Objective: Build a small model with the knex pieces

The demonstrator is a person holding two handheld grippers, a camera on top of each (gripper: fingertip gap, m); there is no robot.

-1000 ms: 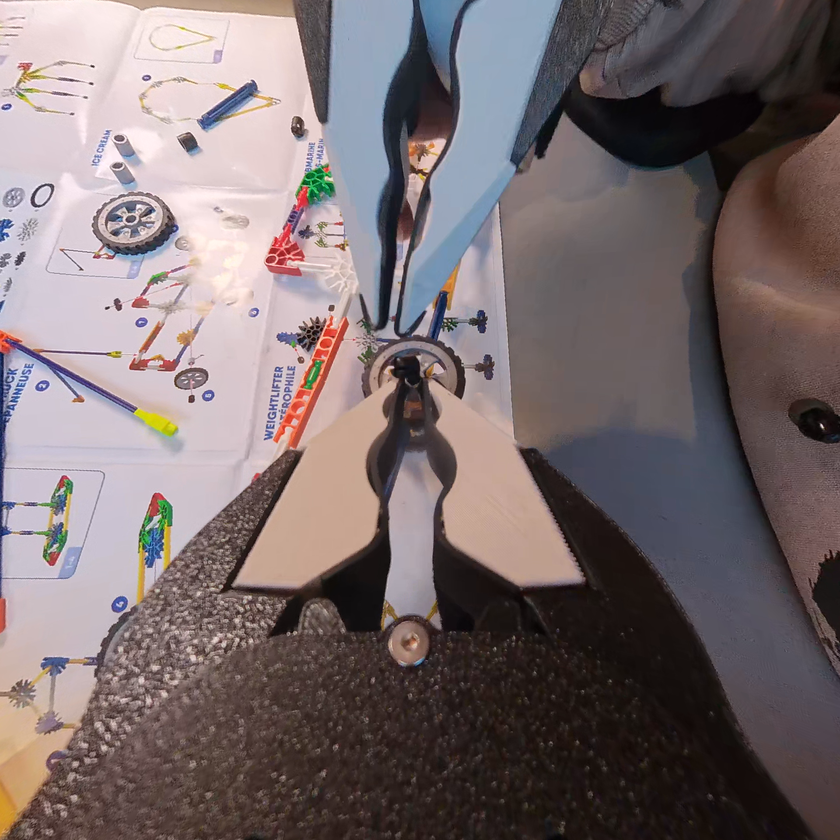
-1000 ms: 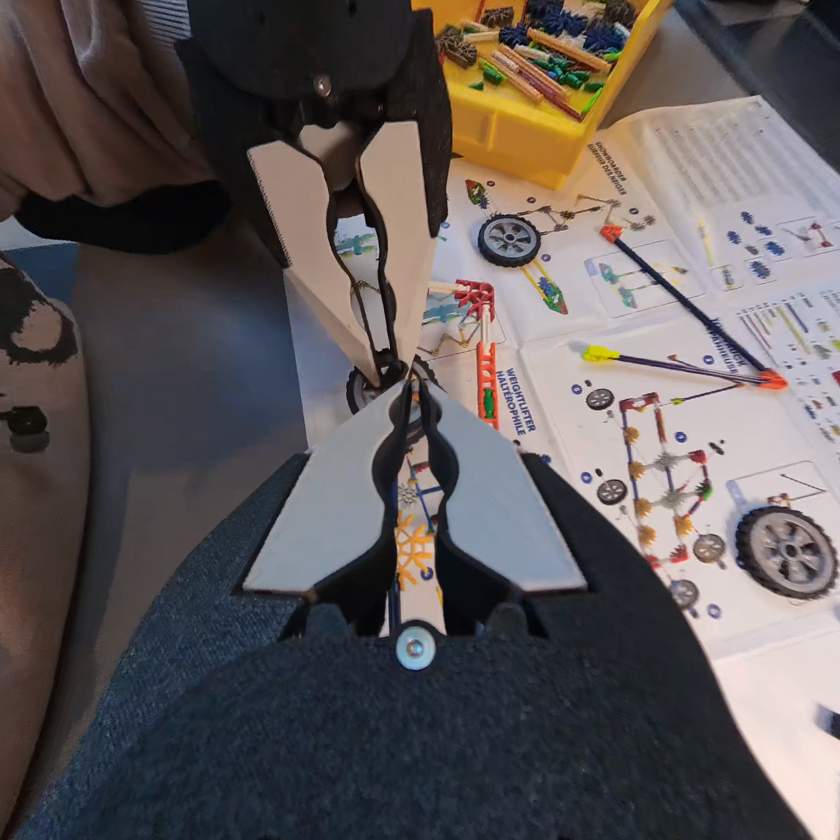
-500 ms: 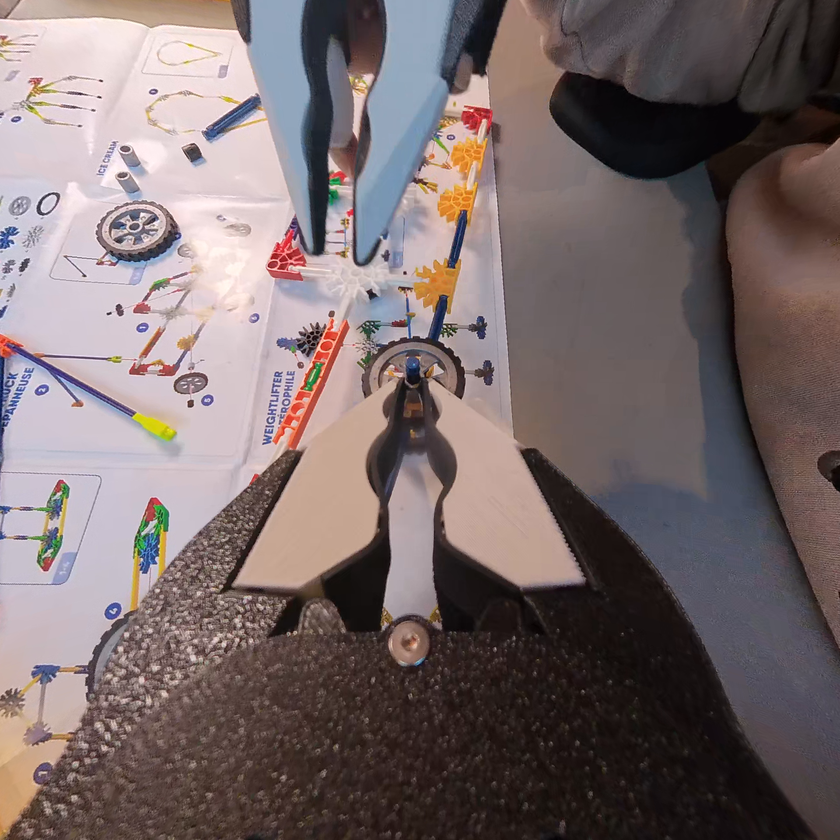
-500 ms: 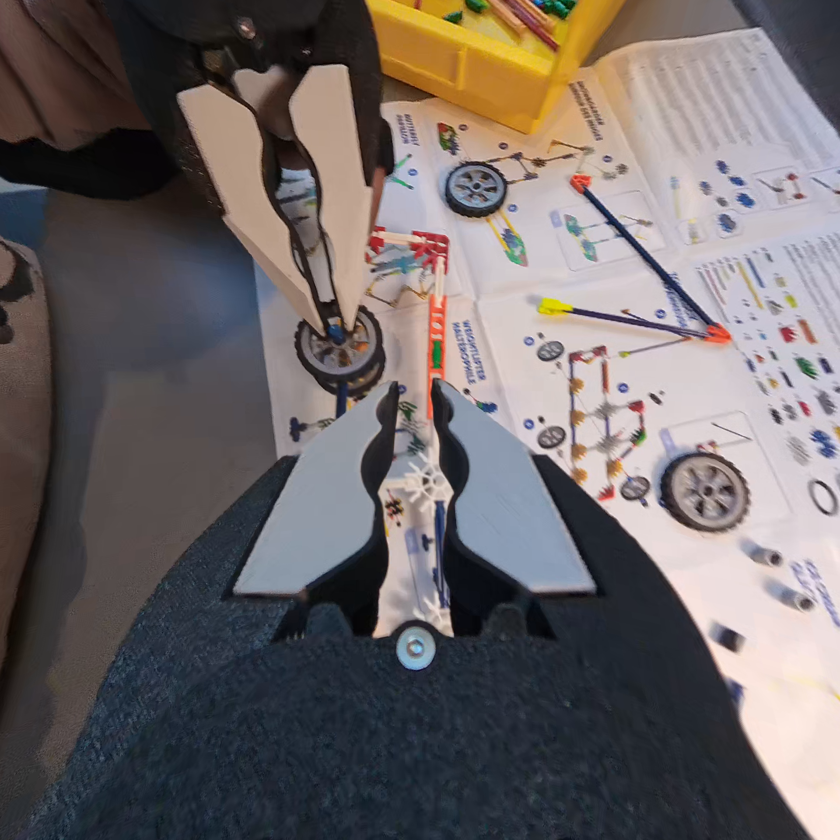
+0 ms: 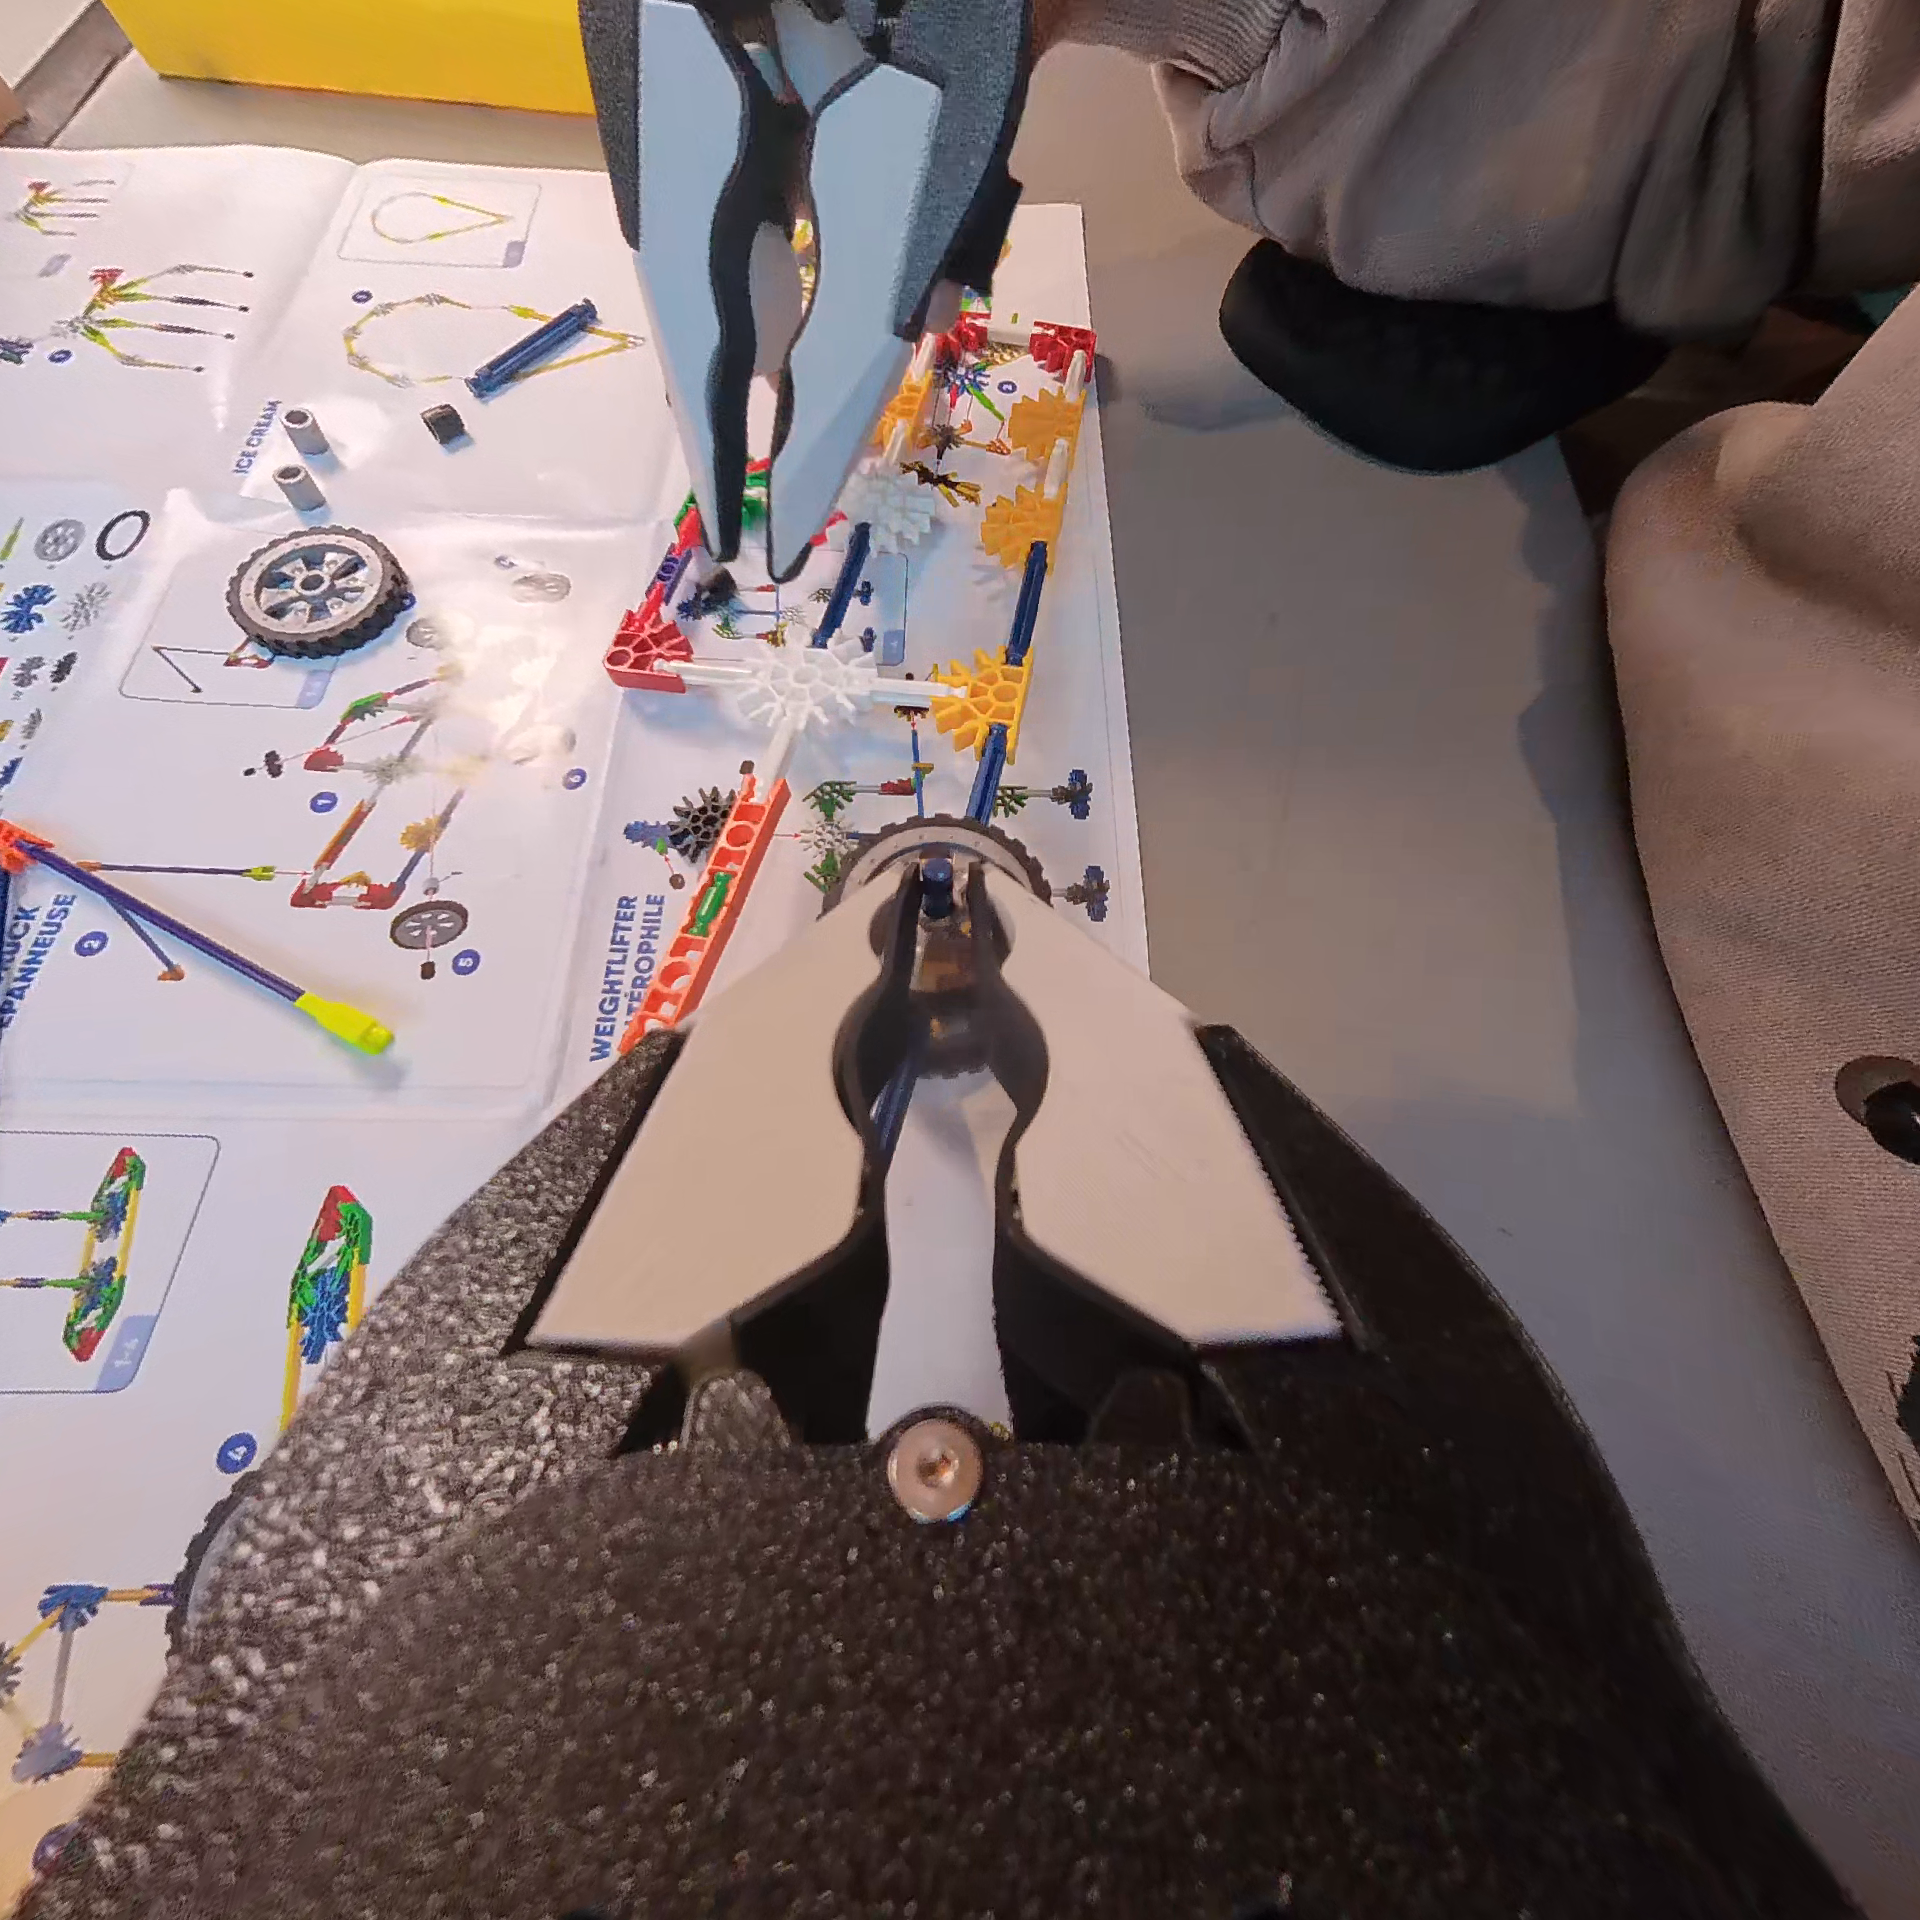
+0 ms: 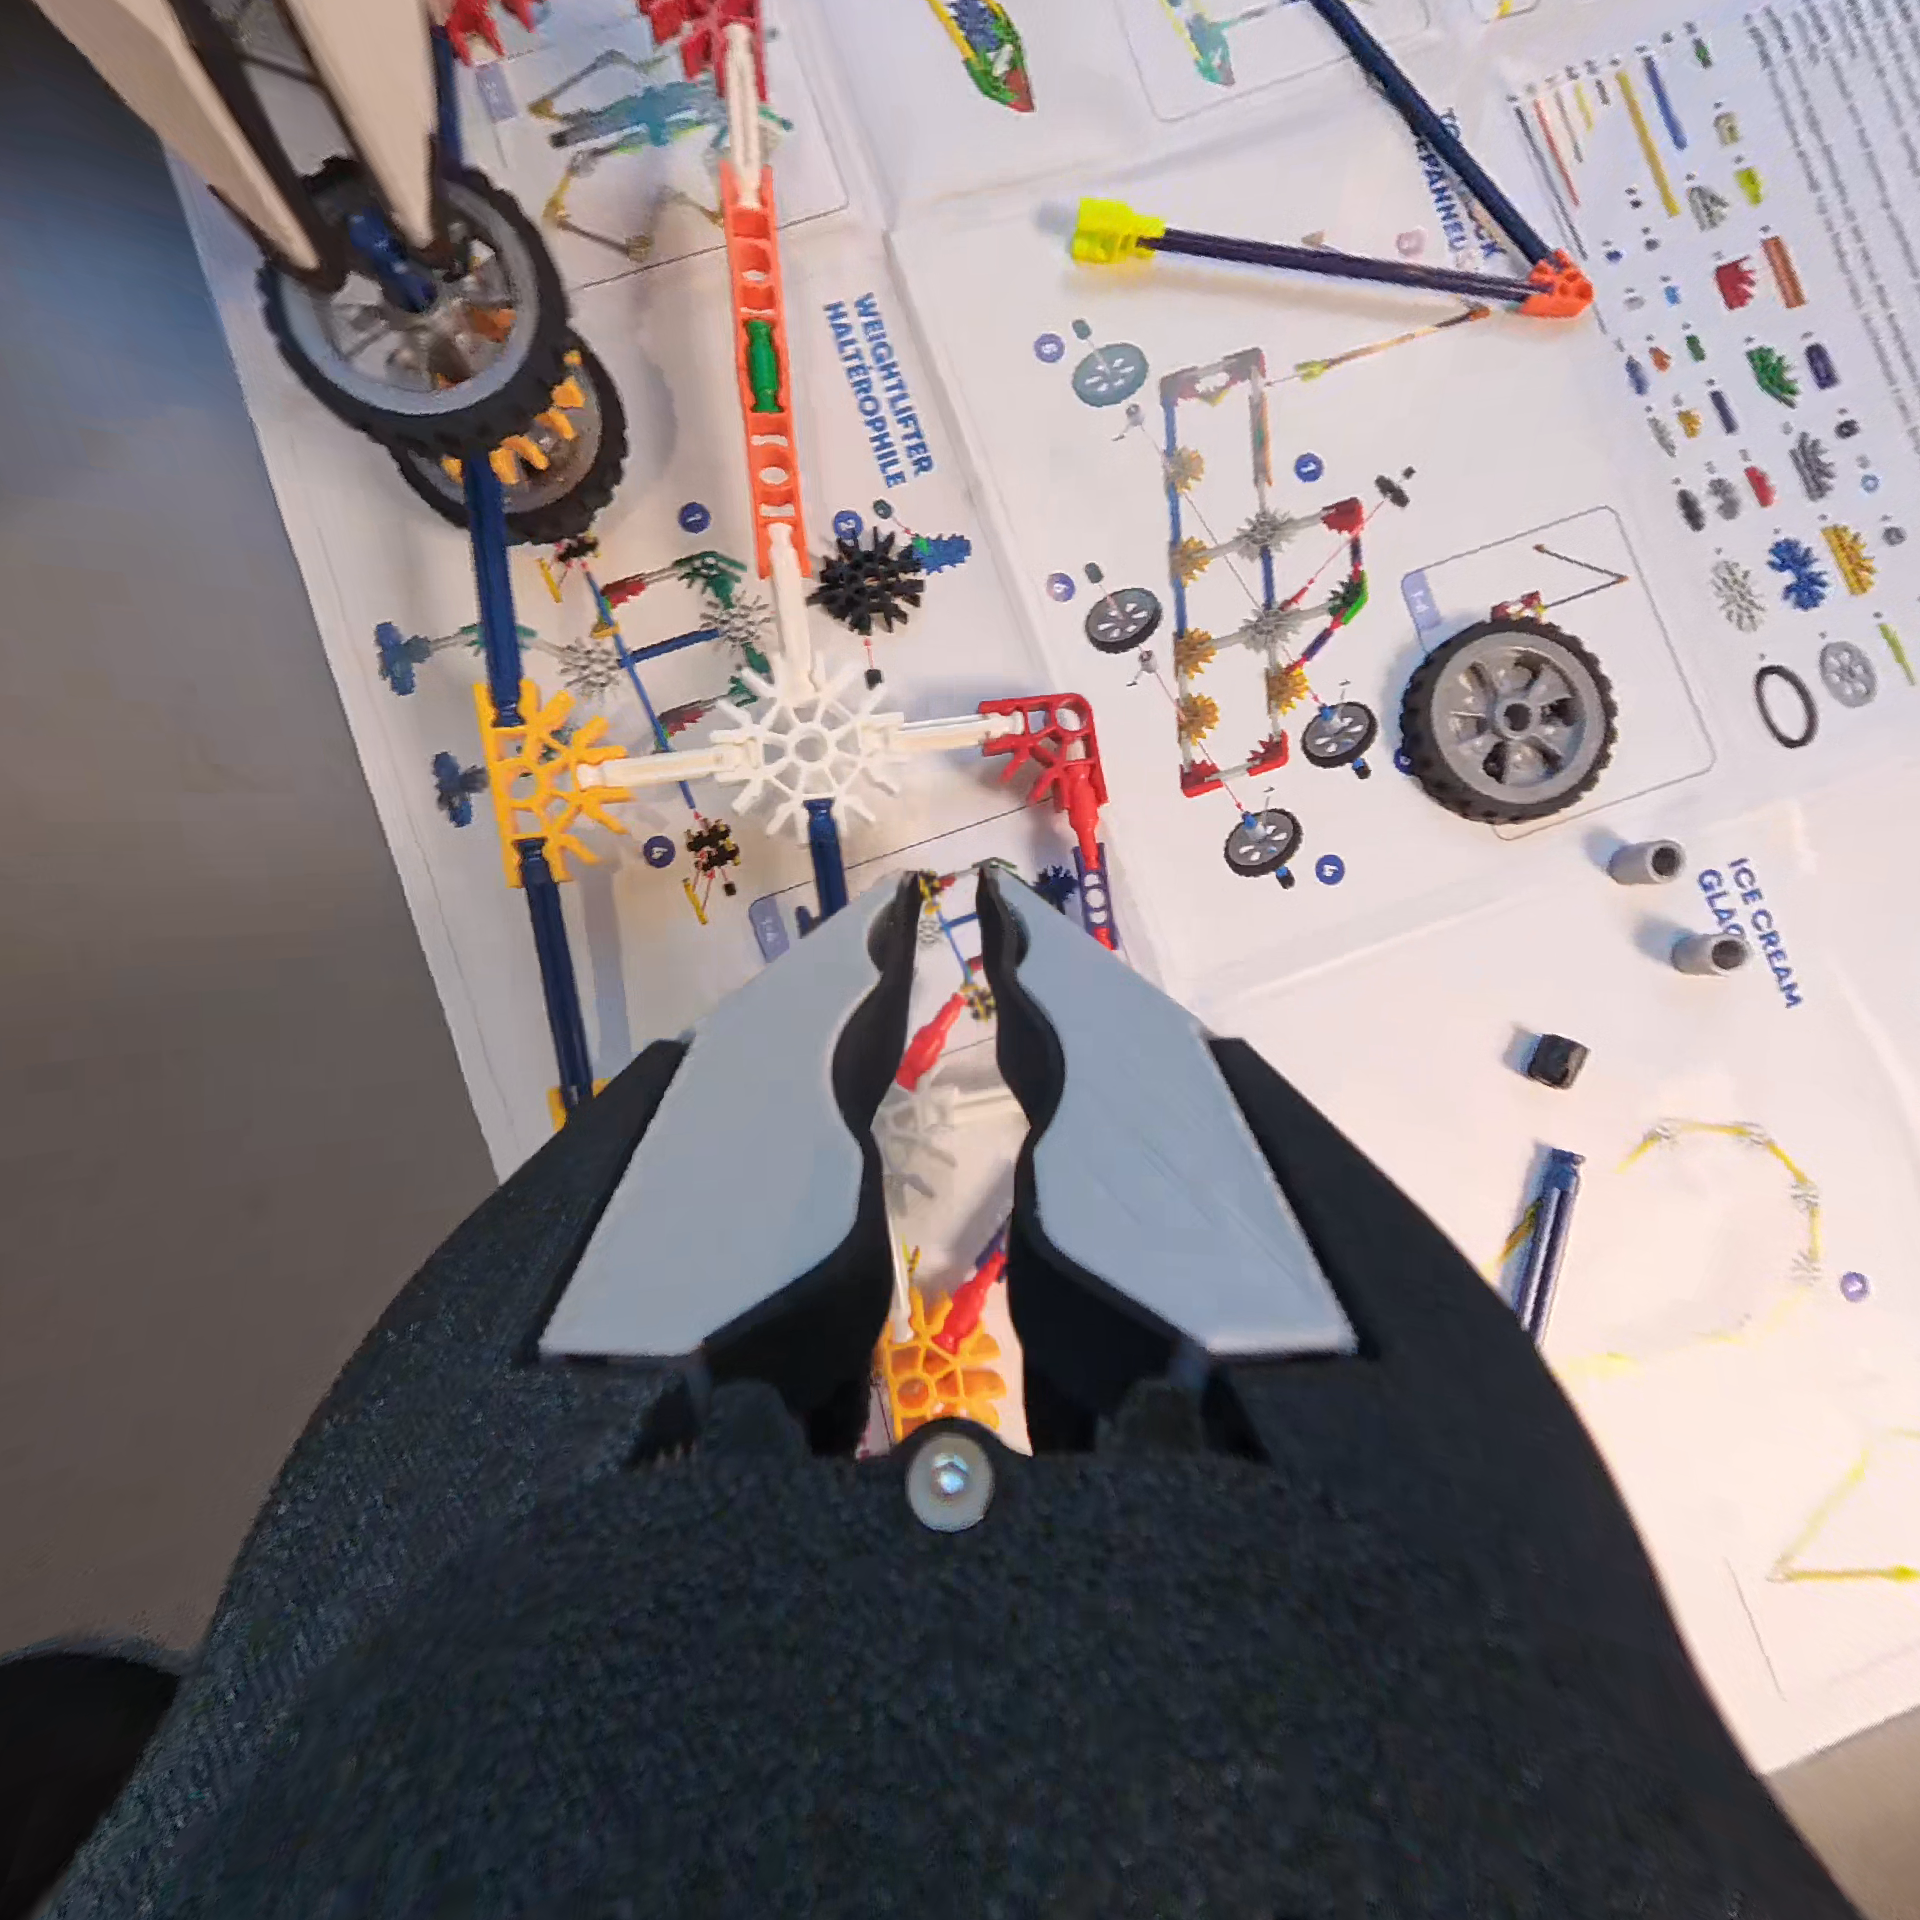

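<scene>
Grey plastic fingers of the left gripper (image 5: 940, 894) are clamped on the dark blue axle stub at the hub of a black-tyred toy wheel with a grey spoked rim (image 5: 935, 847), just above the middle of the left wrist view. In the right wrist view this wheel (image 6: 416, 312) sits at the upper left, stacked on a second tyre, with the left gripper's pale fingers (image 6: 400, 125) closed over its hub.

From the wheel a dark blue rod (image 6: 488, 582) runs to a yellow snowflake-shaped connector (image 6: 540, 779), part of a flat frame of plastic rods and connectors (image 5: 935, 582) that lies on a white printed instruction sheet (image 5: 312, 1091) spread over the grey desk (image 5: 1351, 831). At the frame's centre is a white snowflake connector (image 6: 810, 748), joined by white rods to the yellow connector and to a red corner connector (image 6: 1049, 738). An orange slotted strip (image 6: 764, 343) leads away from it towards the top of the frame.

The right gripper (image 6: 951, 883) hangs over the frame just below the white connector, its fingers slightly apart and holding nothing; in the left wrist view it (image 5: 748, 566) points down at the upper centre.

A loose black and grey wheel (image 6: 1507, 717), two small grey tubes (image 6: 1652, 862), a small black block (image 6: 1548, 1060) and a long dark rod with a yellow-green end cap (image 6: 1299, 255) lie on the sheet at right. A yellow bin (image 5: 364, 52) edges the top of the left wrist view.
</scene>
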